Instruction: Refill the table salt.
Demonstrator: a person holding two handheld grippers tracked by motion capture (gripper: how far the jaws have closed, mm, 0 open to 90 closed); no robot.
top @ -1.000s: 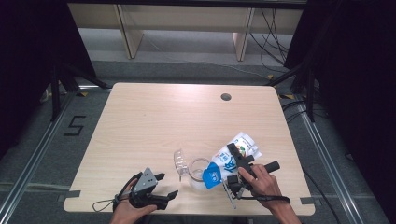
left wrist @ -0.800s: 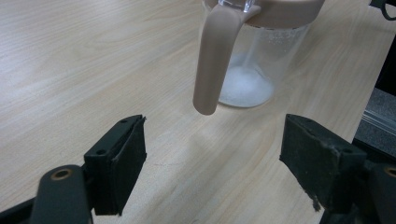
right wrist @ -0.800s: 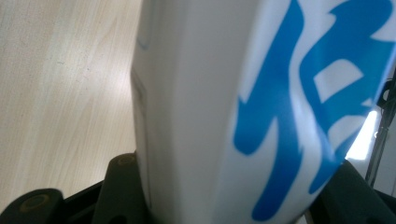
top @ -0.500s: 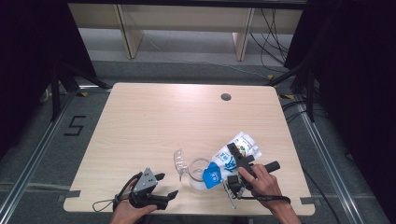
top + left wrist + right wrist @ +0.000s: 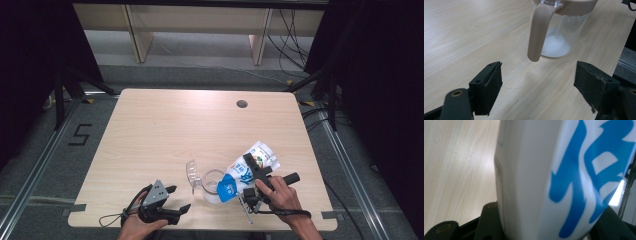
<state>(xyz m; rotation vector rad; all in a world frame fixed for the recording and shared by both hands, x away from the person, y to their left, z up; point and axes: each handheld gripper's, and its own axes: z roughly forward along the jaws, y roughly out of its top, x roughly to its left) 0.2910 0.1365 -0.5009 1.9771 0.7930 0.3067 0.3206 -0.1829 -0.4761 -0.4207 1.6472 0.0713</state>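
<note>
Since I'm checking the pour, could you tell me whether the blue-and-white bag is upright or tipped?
Tipped. The right gripper holds the bag slanted, blue end down over the clear jug, which has white powder in its bottom.

one carton (image 5: 248, 172), one jug (image 5: 211, 184)

The pale wooden table (image 5: 165, 130) has a matt, fine-grained laminate look. The clear plastic jug (image 5: 564, 35) is smooth and glossy, with a matt beige plastic handle (image 5: 537, 32). The white-and-blue printed carton (image 5: 554, 175) looks like smooth coated paper with a slight sheen. The left gripper (image 5: 537, 92) has matt black pads (image 5: 596, 90), rough and worn at the edges.
</note>
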